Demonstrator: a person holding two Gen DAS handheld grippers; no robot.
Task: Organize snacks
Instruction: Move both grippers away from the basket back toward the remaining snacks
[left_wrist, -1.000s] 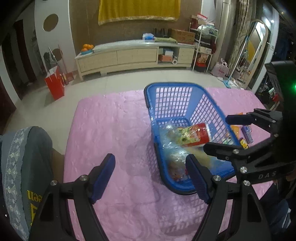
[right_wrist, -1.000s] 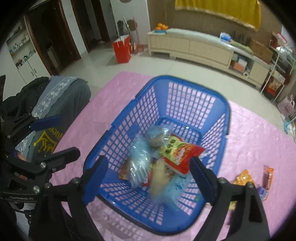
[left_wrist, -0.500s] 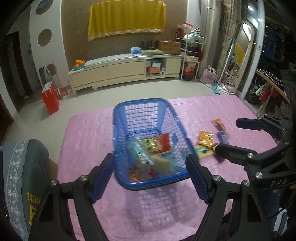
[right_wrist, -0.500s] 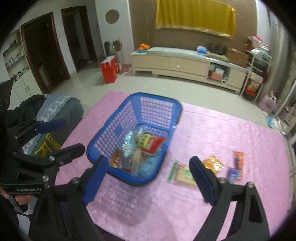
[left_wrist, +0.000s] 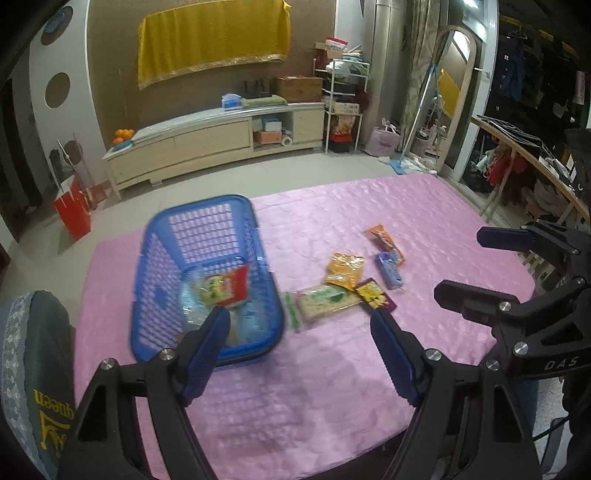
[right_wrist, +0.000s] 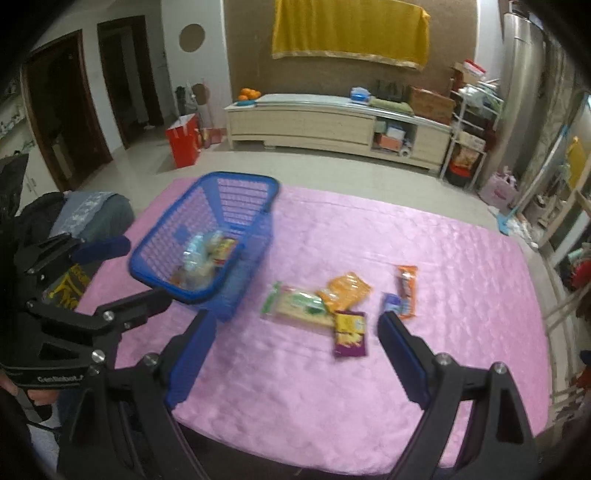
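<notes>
I'm btwn grabs now. My left gripper (left_wrist: 299, 325) is spread wide w/ nothing in it. My right gripper (right_wrist: 295, 332) is spread wide too, also w/ nothing in it.

The blue basket (right_wrist: 207, 206) sits on the left part of the pink cloth (right_wrist: 369, 387). It has some snacks in it already. Five snacks lie on the cloth to its right: a cracker pack (right_wrist: 299, 304) just beside the basket, an orange bag (right_wrist: 345, 290) touching it, a purple packet (right_wrist: 349, 332), a small blue pack (right_wrist: 393, 304) and an orange bar (right_wrist: 406, 288).

I think next I need to dip down to one snack, prob the purple packet, it's nearest. I'd pinch it flat & not grab two.

A sec ago I was right over the basket. Now both my grippers are back & higher, so I see the whole cloth. Fingers stayed just as wide.
</notes>
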